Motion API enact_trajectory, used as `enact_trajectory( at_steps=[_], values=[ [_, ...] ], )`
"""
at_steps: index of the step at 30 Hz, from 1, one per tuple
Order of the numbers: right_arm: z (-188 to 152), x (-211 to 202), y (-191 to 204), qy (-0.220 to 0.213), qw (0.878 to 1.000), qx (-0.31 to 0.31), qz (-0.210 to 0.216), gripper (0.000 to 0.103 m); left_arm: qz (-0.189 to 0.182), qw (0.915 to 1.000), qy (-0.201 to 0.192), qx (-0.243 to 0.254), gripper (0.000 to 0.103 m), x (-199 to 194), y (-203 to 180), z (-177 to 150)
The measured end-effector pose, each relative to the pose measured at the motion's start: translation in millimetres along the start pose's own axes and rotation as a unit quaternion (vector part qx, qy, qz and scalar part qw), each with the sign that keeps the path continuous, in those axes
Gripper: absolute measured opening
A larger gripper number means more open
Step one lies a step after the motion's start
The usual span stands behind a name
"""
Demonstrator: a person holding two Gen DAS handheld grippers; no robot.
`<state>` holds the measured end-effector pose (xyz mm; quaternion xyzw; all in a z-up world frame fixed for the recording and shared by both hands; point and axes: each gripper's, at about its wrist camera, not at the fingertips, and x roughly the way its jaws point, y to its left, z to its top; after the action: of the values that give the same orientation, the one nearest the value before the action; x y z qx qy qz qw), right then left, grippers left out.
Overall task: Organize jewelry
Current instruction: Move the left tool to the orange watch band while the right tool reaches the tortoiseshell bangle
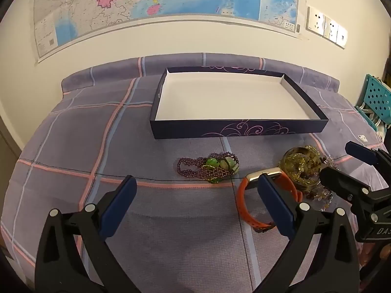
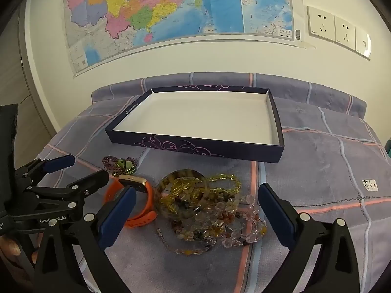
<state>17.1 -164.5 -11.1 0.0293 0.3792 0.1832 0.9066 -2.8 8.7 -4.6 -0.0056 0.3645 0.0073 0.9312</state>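
Hovering wide open and empty, left gripper [image 1: 196, 195] and right gripper [image 2: 195, 205] face jewelry heaped before the vacant box [image 1: 305, 127], awaiting sorting.

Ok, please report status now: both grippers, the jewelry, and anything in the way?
Left gripper open, empty. Right gripper open, empty, over bead pile. Box has nothing inside; orange watch and purple necklace on bedspread. Nothing in the way.

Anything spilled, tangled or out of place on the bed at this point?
Yes. The bead strands lie in one tangled heap, some draped through the amber bangle, beside the orange watch. The purple necklace sits bunched apart. The box holds nothing yet.
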Motion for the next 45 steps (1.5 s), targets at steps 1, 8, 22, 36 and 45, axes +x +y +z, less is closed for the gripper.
enact_trajectory(
  at_steps=[1,8,22,36,45],
  values=[
    [0.0,0.1,0.4,-0.001,1.0,-0.001,-0.003,0.096,0.0,1.0,0.0,0.0,0.097,-0.2,1.3,-0.5],
    [-0.3,-1.5,3.6,-0.002,1.0,-0.006,-0.003,0.096,0.004,1.0,0.003,0.001,0.097,1.5,-0.8,0.0],
    [-3.6,0.4,0.6,0.002,1.0,0.001,0.008,0.096,0.001,0.9999,0.008,0.009,0.097,2.6,-2.7,-2.0],
    [-3.6,1.3,-2.5,0.005,1.0,0.005,0.014,0.096,-0.001,0.9998,0.012,0.017,0.097,3.6,-8.5,-1.9],
    [-4.3,2.1,-2.6,0.006,1.0,0.005,0.015,0.096,0.0,0.9998,0.013,0.017,0.097,4.2,-10.1,-2.1]
  ],
)
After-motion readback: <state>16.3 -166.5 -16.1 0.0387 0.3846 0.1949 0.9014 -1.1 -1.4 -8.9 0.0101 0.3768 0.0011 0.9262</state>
